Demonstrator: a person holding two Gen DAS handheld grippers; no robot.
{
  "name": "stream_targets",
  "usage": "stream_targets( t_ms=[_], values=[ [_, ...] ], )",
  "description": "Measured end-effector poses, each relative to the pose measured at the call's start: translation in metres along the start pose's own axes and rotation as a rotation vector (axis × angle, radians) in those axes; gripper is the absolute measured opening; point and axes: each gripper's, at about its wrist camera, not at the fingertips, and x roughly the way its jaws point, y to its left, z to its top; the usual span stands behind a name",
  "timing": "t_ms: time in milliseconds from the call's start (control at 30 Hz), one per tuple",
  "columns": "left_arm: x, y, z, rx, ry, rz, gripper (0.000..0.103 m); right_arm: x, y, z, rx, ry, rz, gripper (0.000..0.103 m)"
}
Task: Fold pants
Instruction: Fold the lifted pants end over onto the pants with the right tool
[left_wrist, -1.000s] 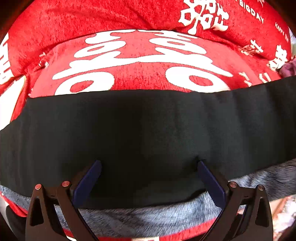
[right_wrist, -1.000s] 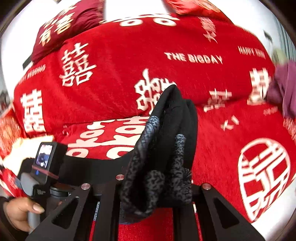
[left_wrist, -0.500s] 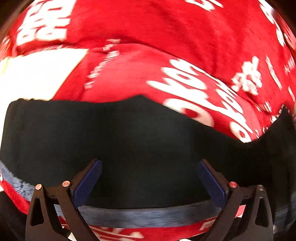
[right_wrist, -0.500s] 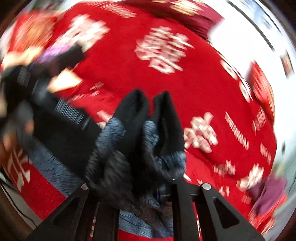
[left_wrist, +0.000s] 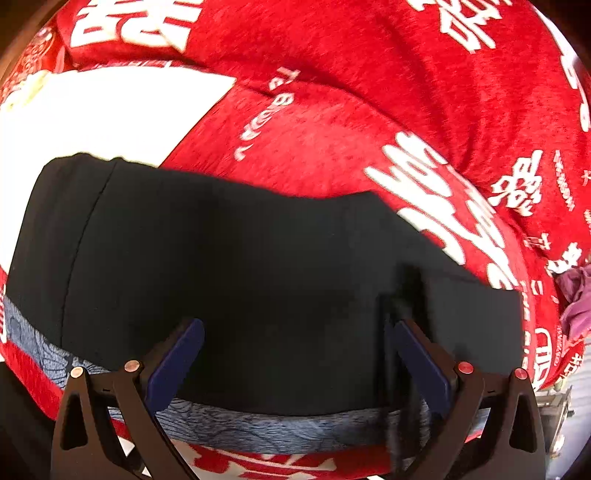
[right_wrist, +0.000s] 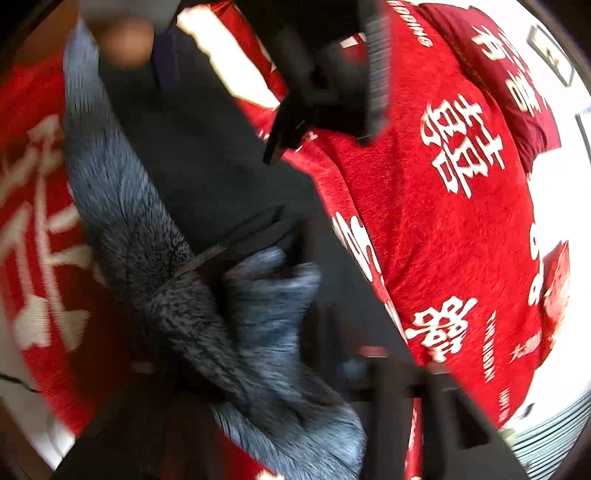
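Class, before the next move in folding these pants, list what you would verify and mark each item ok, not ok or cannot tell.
1. Left tool open: ok, jaws wide above the black pants.
2. Right tool letting go: ok, jaws have just been opening; the fleece-lined end lies between them, seemingly unpinched.
3. Fleece-lined end flat: not ok, bunched.
4. Edges aligned: cannot tell, right wrist view blurred.
5. Purple garment apart from pants: ok, at the red bedspread edge.
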Motion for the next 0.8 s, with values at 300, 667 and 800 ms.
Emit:
stream_targets(
  t_ms=[300,667,800],
  values=[
    [-0.021,-0.085,-0.026,0.239,-0.005,-0.073,0.103,-0.065,-0.127,-0.067,0.634,-0.11,0.302,0.097],
    [-0.01,-0.072,-0.064,0.297,0.101,-0.06,0.103,-0.039,-0.158,-0.156,0.971,0.015,0.376,0.097],
    [0.021,-0.05,-0.046,0.143,0.224,-0.19,0.103,-0.037,-0.154,-0.144,0.93,-0.006,0.384,0.097]
  ],
)
